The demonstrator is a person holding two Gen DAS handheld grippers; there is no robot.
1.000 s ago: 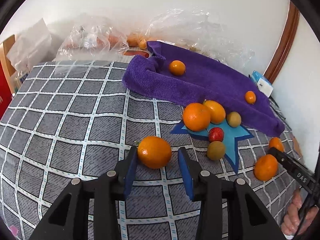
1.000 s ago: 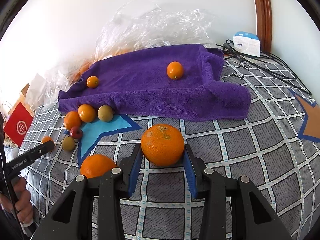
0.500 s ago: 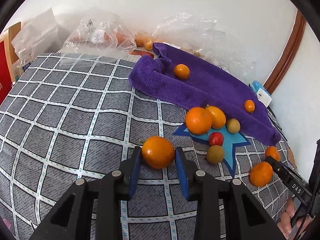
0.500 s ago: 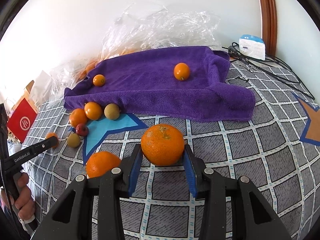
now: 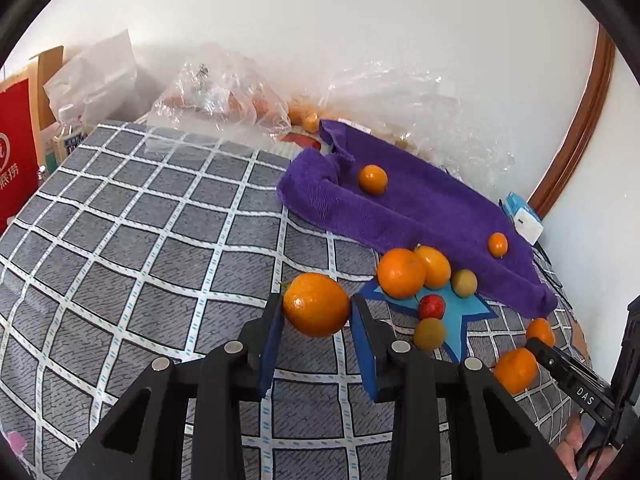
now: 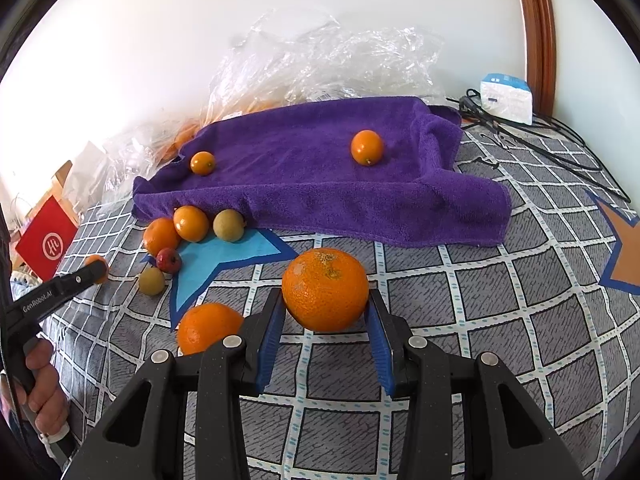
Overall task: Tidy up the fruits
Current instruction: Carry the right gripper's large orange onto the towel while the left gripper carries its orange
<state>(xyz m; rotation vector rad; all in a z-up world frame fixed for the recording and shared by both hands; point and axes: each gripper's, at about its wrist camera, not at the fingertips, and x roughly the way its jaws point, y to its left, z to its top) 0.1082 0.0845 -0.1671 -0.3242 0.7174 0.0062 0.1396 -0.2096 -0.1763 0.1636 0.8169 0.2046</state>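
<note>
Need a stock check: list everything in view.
grey checked fabric cover: 1, grey, bearing blue star patch
purple terry towel: 1, purple, behind fruits
gripped round oranges: 2, orange, between the jaws
loose round oranges: 3, orange, on cover near star
small oranges: 2, orange, on towel
round smooth fruits: 2, greenish-brown, beside star
small red fruit: 1, red, beside star
clear plastic bags: several, clear, along wall
left gripper: 1, black, jaws just closed on orange
right gripper: 1, black, shut on orange

oranges: nine in the open, two of them on the purple towel
brownish-green round fruits: two
small red fruit: one
grippers: two
</note>
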